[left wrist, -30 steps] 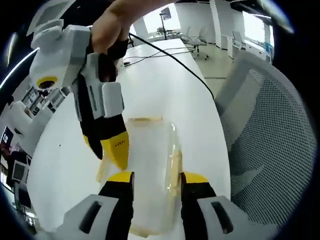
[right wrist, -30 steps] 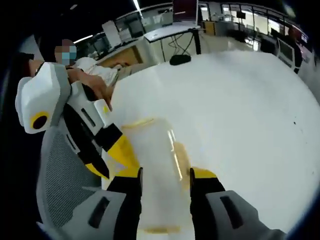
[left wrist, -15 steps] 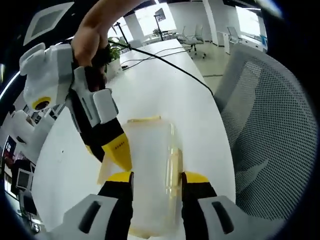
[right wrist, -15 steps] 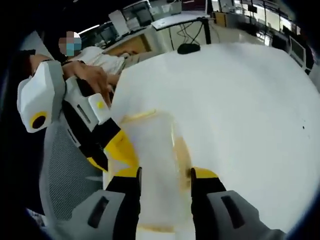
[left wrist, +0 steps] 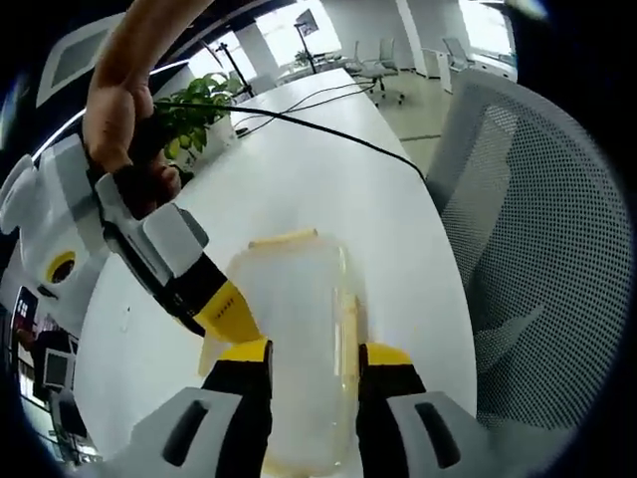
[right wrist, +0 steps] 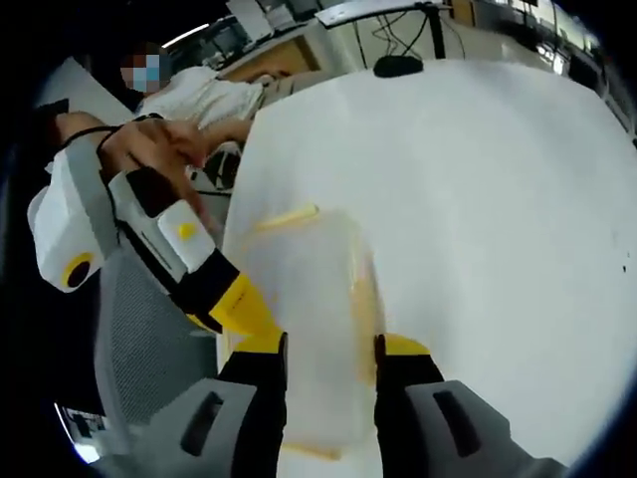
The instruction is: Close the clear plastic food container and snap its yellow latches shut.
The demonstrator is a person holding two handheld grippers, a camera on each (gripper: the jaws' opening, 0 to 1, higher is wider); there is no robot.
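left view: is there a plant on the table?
Yes. A green potted plant stands on the white table beyond the container, near the black cable.

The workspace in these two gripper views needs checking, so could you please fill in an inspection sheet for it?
Surface: white table, bare around the job.
Job's things: clear container lying flat, lid on; yellow latches at its edges, state unclear.
Clutter: potted plant.
Grippers: left gripper and right gripper each straddle the container, jaws open.
Cables: black cable across the table.
Surroundings: mesh chair, seated person, office desks.
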